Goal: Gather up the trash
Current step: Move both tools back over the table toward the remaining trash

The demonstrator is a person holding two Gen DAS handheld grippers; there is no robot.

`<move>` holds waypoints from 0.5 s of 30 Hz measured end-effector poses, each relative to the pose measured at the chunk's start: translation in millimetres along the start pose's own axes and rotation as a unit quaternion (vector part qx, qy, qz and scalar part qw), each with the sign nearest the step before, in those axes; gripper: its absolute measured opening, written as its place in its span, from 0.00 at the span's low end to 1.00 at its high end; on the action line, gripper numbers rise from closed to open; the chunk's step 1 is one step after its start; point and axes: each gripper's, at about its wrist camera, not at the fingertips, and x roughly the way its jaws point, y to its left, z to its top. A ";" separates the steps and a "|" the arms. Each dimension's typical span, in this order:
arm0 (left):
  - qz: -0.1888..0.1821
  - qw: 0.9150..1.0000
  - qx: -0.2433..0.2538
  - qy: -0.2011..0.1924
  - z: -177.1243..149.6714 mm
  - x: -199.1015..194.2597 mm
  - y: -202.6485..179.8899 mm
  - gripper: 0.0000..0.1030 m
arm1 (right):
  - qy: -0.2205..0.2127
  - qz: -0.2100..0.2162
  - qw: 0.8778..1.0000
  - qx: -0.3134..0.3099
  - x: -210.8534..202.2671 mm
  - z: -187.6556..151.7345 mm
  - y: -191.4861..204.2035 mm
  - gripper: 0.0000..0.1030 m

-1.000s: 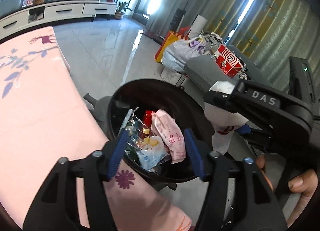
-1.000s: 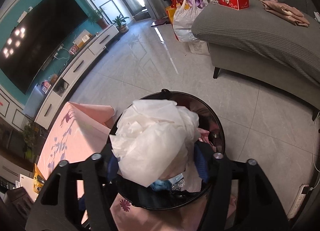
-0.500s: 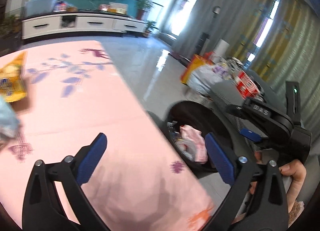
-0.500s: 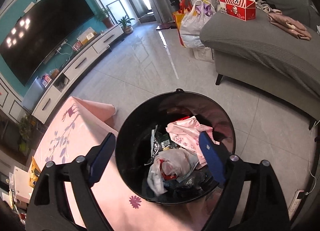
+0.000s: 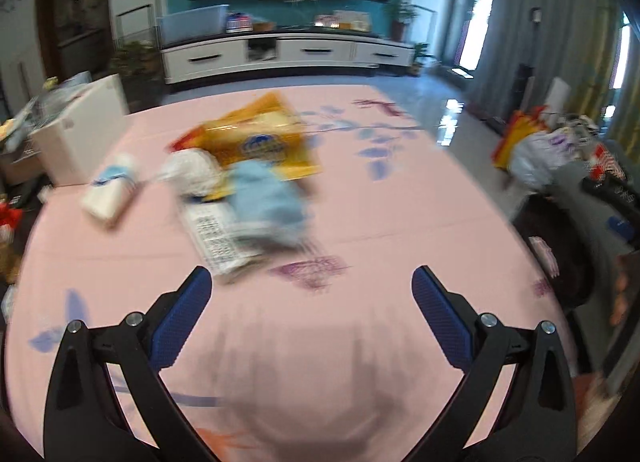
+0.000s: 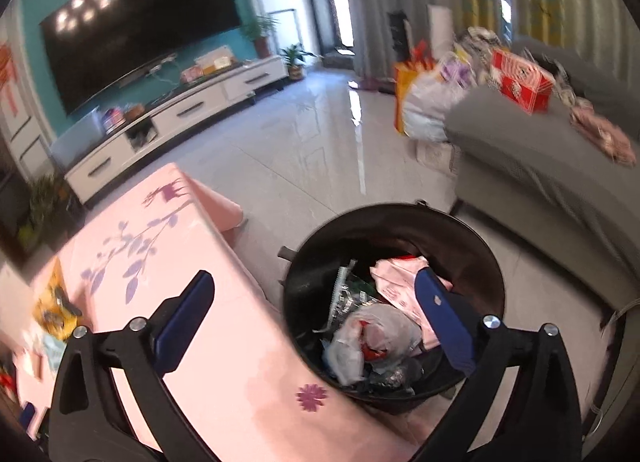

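My left gripper [image 5: 310, 278] stands open and empty over the pink tablecloth [image 5: 400, 222]. Just beyond its fingertips, blurred, lie an orange snack bag [image 5: 256, 142], a light blue crumpled piece [image 5: 268, 198], a printed white wrapper [image 5: 212, 238], white crumpled paper [image 5: 192, 170] and a white pack [image 5: 112, 190]. My right gripper [image 6: 314, 278] hovers above the black bin [image 6: 480, 246], its jaws opening with nothing between them. In the bin lie a white plastic bag [image 6: 372, 338] and a pink packet [image 6: 396, 282] among other litter.
The bin stands on the floor against the table's edge. A white box [image 5: 80, 130] sits at the table's far left corner. A grey sofa [image 6: 540, 166] with a red box [image 6: 520, 78] stands to the right, shopping bags [image 6: 424, 102] beside it. Open tiled floor [image 6: 320, 142] lies beyond.
My right gripper let go of the white crumpled bag, which dropped into the bin, and its jaws spread. My left gripper swung from the bin to the table's trash and opened wide.
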 end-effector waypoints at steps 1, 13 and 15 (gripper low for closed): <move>0.016 1.000 -0.002 0.003 -3.2 1.2 11.5 0.97 | -0.002 0.004 1.000 -0.012 -0.2 -2.4 8.0 0.97; 0.117 0.986 -0.122 0.000 -28.6 24.5 149.7 0.97 | 0.061 0.136 0.980 -0.133 28.1 -54.9 130.0 0.97; 0.115 0.986 -0.123 0.004 -28.5 30.7 156.1 0.97 | 0.073 0.162 0.972 -0.154 30.2 -68.3 151.7 0.97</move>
